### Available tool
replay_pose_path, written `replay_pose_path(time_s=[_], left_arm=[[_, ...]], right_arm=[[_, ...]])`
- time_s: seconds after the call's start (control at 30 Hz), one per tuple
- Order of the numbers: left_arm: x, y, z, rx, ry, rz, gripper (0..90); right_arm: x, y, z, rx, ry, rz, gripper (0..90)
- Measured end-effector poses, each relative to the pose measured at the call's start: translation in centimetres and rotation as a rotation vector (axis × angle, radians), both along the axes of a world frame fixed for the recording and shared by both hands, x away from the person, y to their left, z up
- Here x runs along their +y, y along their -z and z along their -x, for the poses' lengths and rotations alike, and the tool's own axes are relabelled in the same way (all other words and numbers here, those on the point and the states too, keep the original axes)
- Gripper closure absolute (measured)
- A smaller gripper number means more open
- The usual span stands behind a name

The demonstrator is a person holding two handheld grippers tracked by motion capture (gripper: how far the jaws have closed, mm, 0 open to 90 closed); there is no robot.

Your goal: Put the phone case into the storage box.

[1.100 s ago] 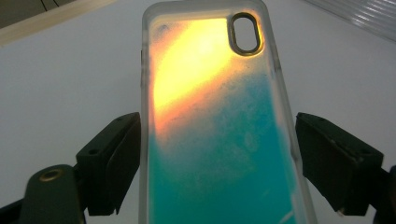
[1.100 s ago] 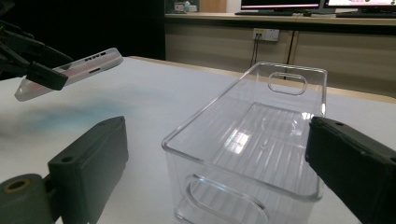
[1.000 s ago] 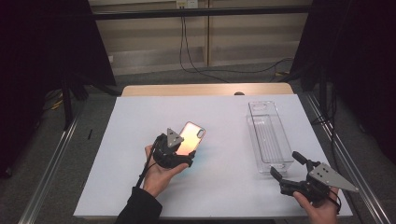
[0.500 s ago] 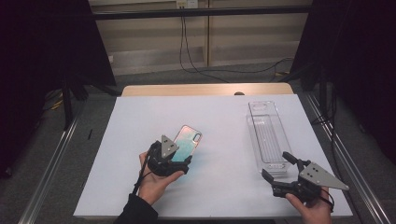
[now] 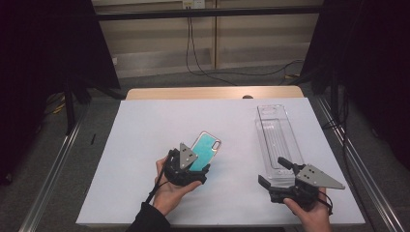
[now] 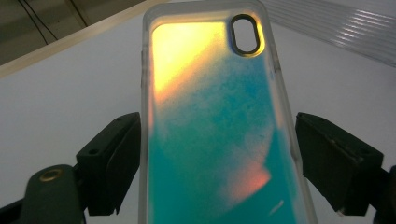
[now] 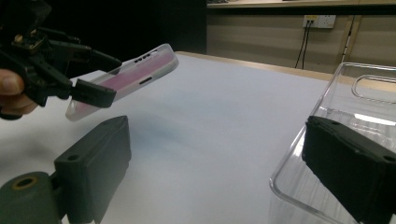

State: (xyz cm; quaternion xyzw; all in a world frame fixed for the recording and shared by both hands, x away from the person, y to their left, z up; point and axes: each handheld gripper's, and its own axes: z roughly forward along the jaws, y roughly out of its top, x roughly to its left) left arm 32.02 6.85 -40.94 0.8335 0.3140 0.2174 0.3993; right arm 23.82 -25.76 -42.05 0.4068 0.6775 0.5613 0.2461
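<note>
An iridescent teal-and-orange phone case [image 5: 209, 146] with a clear rim is held off the white table, tilted, its camera hole end farthest from me. My left gripper [image 5: 195, 164] is shut on its near end; in the left gripper view the case [image 6: 215, 130] lies between both black jaws. The right gripper view shows the lifted case [image 7: 135, 77] in the left gripper [image 7: 88, 79] at upper left. At the table's front right my right gripper [image 5: 270, 170] stands open with nothing between its jaws, just before the near end of a clear plastic tray [image 5: 278, 137].
The clear tray [image 7: 355, 107] lies lengthwise along the right side of the white tabletop [image 5: 145, 145]. A wooden strip borders the far edge. Metal rails run along both sides of the table, and cables hang at the back wall.
The left gripper has drawn slightly nearer and rightward with the case, whose sheen turned from orange to teal. The right gripper has shifted left toward the tray's near end.
</note>
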Motion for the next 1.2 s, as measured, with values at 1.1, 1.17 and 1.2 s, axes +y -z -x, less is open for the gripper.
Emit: replay_pose_path(time_s=[1.1, 1.17, 1.2], left_arm=[[-0.8, -0.1, 2.6, -0.097, 0.007, -0.001, 17.0], [-0.8, 0.0, 2.6, -0.101, 0.003, -0.004, 17.0], [-0.8, 0.0, 2.6, -0.101, 0.003, -0.009, 17.0]], right_arm=[[6.2, -2.2, -3.6, 0.118, -0.14, -0.018, 14.8], [6.5, -2.1, -4.2, 0.153, -0.143, -0.001, 16.9], [6.6, -2.2, -4.4, 0.172, -0.143, 0.016, 17.2]])
